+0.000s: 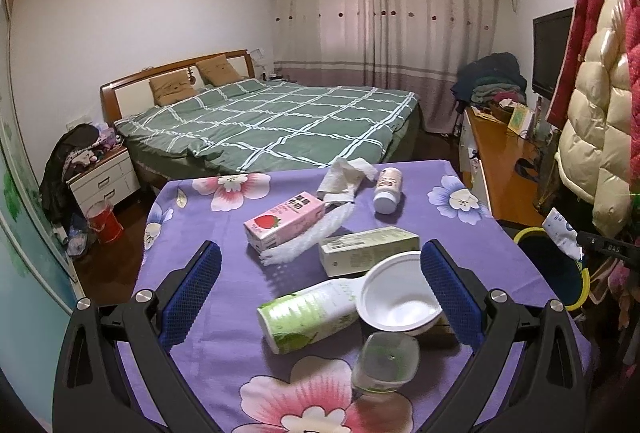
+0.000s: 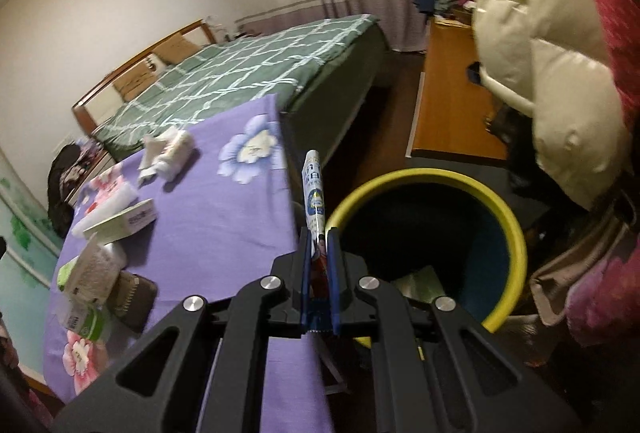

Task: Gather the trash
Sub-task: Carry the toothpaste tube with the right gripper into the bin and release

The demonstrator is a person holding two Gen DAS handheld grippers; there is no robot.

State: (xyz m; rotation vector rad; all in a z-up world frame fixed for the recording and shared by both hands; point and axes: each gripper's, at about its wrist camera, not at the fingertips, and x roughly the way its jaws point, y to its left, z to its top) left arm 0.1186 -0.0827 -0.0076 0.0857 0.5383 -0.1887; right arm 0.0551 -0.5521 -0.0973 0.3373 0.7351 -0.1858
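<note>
My right gripper [image 2: 319, 233] is shut on a flat white and blue wrapper [image 2: 314, 189], held at the table's right edge beside the yellow-rimmed bin [image 2: 516, 229]. In the left wrist view that wrapper [image 1: 562, 231] hangs over the bin [image 1: 532, 233]. My left gripper [image 1: 320, 253] stands open above the purple flowered table [image 1: 208, 217], holding nothing. Between its fingers lie a white bowl [image 1: 400, 297], a green and white bottle [image 1: 308, 313] and a pale green carton [image 1: 368, 251]. Farther back are a pink strawberry milk carton [image 1: 284, 223], crumpled tissue [image 1: 346, 179] and a small white bottle [image 1: 387, 189].
A clear plastic cup [image 1: 386, 363] lies near the table's front. A bed [image 1: 272, 121] stands behind the table, a wooden desk [image 1: 504, 169] to the right. Puffy coats [image 2: 536, 45] hang close over the bin. A red bucket [image 1: 105, 222] sits on the floor at the left.
</note>
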